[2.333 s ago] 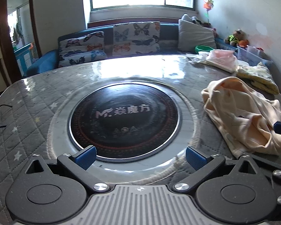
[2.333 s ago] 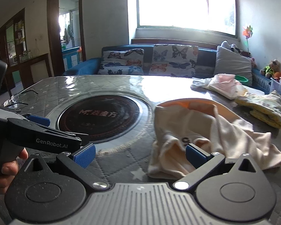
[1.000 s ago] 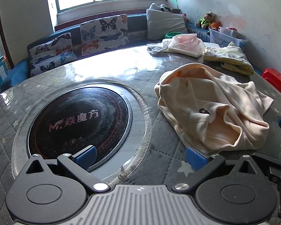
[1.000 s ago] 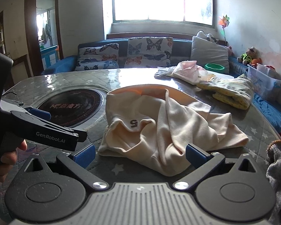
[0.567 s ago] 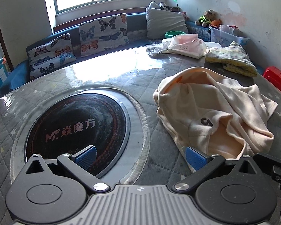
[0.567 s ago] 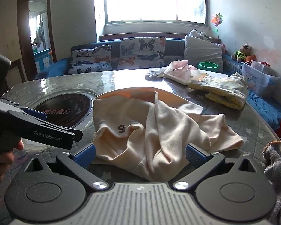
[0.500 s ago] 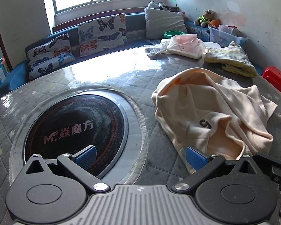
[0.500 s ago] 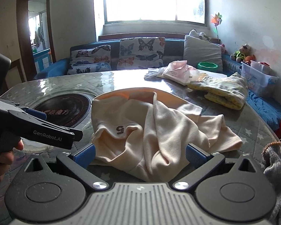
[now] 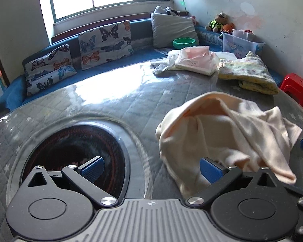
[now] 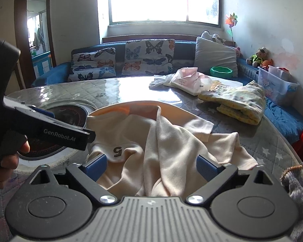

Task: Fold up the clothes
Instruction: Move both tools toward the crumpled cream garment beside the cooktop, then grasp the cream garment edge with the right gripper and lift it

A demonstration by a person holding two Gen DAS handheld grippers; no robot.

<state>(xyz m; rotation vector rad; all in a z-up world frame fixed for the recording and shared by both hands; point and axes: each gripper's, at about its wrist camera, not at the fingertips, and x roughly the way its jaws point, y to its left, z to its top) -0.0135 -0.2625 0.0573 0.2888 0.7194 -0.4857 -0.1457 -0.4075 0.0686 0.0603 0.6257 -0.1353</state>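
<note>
A crumpled cream garment (image 9: 224,133) with a dark "5" print lies on the grey quilted table. In the right wrist view it (image 10: 167,147) fills the near middle. My left gripper (image 9: 151,168) is open, low over the table, its right pad at the garment's near left edge. My right gripper (image 10: 151,166) is open with the garment's near folds between its spread fingers. The left gripper also shows in the right wrist view (image 10: 50,129), at the left, held by a hand.
A round black cooktop (image 9: 74,151) is set in the table (image 9: 111,100) at the left. A pink-white folded garment (image 10: 189,80) and a yellow folded one (image 10: 238,100) lie at the far right. A grey knit cloth (image 10: 299,191) lies at the near right. A blue sofa with cushions (image 10: 147,58) stands behind.
Both grippers have moved right and forward toward the cream garment. It now lies closer, reaching the fingers of both. Both stayed open.
</note>
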